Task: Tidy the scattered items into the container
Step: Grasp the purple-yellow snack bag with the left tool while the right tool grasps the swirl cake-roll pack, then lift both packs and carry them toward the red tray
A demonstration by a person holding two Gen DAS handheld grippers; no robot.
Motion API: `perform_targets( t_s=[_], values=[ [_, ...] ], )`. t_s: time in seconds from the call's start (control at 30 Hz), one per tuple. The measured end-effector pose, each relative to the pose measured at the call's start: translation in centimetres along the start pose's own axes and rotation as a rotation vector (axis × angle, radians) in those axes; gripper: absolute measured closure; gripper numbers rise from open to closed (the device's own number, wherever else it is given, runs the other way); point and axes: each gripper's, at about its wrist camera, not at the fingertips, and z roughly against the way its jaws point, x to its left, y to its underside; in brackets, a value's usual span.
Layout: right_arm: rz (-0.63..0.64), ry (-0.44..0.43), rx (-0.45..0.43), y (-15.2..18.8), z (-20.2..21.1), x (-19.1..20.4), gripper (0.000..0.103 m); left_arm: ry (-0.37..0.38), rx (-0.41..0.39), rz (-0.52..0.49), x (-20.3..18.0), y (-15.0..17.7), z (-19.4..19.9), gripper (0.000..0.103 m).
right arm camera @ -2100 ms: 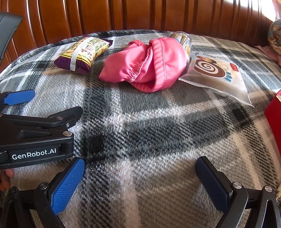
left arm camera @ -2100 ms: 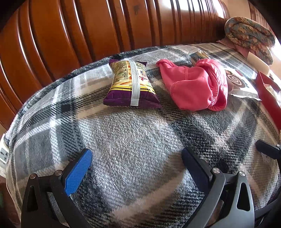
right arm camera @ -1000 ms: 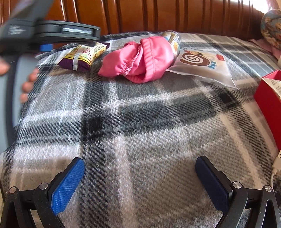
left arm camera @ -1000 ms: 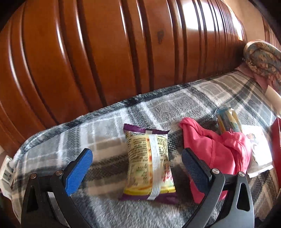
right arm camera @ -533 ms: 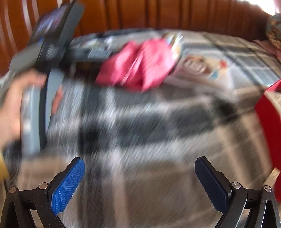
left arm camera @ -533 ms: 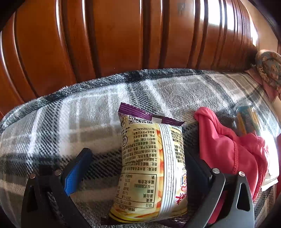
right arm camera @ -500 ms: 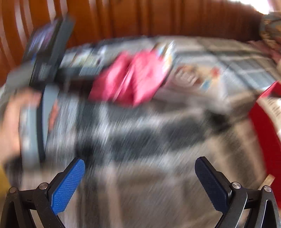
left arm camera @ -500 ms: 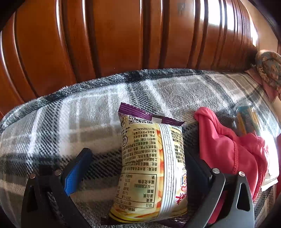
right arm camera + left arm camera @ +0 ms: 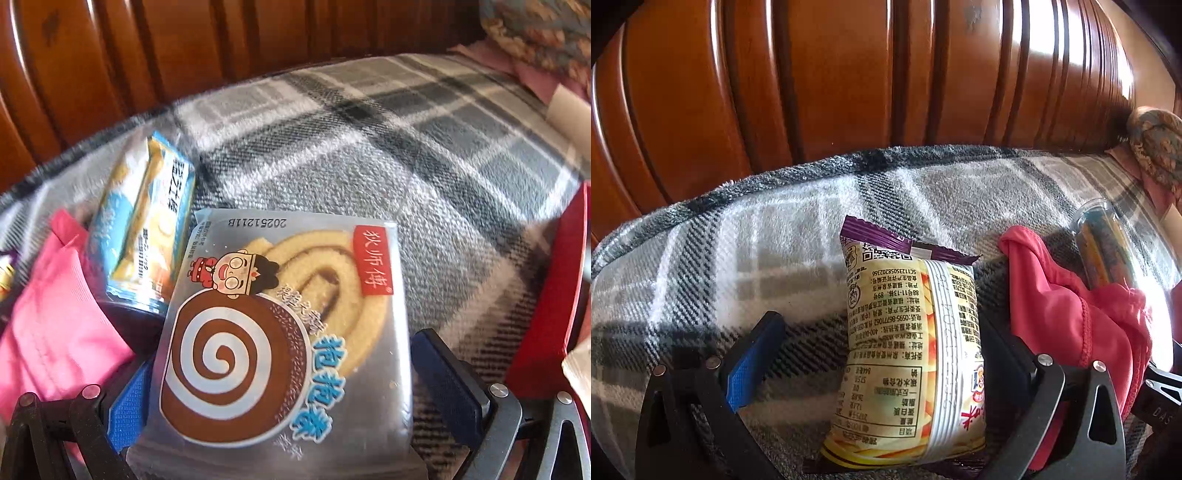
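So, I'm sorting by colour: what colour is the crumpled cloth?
Pink cloth, clearest in the left wrist view.

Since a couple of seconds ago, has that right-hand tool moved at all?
Yes. The right gripper has travelled forward across the plaid blanket toward the wooden headboard; its jaws now flank the swirl cake packet.

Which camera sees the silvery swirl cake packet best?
The right wrist view: the silvery swirl-roll cake packet fills the picture, lying between the open right gripper fingers, its spiral drawing and cartoon face clear. The left wrist view does not show it.
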Motion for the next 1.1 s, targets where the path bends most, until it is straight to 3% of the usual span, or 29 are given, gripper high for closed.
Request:
perform_targets(
  t_s=[0.2, 0.37, 0.43, 0.63, 0.67, 0.77, 1.1],
  values=[
    [-0.004, 0.04, -0.006, -0.5, -0.9, 0.1, 0.0, -0.014, 0.018, -0.012, -0.2, -0.8, -0.2, 0.0],
    [-0.003, 0.043, -0.01, -0.5, -1.2, 0.0, 0.0, 0.02, 0.014, 0.015, 0.4, -1.8, 0.2, 0.001],
    [-0.004, 0.043, -0.012, -0.4, -1.2, 0.0, 0.0, -0.004, 0.026, 0.007, 0.1, -2.0, -0.1, 0.001],
    [-0.018, 0.024, -0.037, -0.2, -0.9, -0.2, 0.005, -0.06, -0.002, 0.043, 0.4, -2.6, 0.7, 0.037],
    [-0.021, 0.02, -0.043, -0.2, -0.8, -0.2, 0.011, -0.063, -0.007, 0.03, 0.1, -2.7, 0.7, 0.053],
    [-0.033, 0.009, -0.059, -0.2, -0.4, -0.4, 0.02, -0.118, -0.015, -0.028, -1.4, -3.1, 0.6, 0.054],
    [-0.038, 0.003, -0.062, -0.3, -0.3, -0.6, 0.022, -0.125, -0.005, -0.046, -2.6, -5.5, -0.3, 0.055]
  ],
)
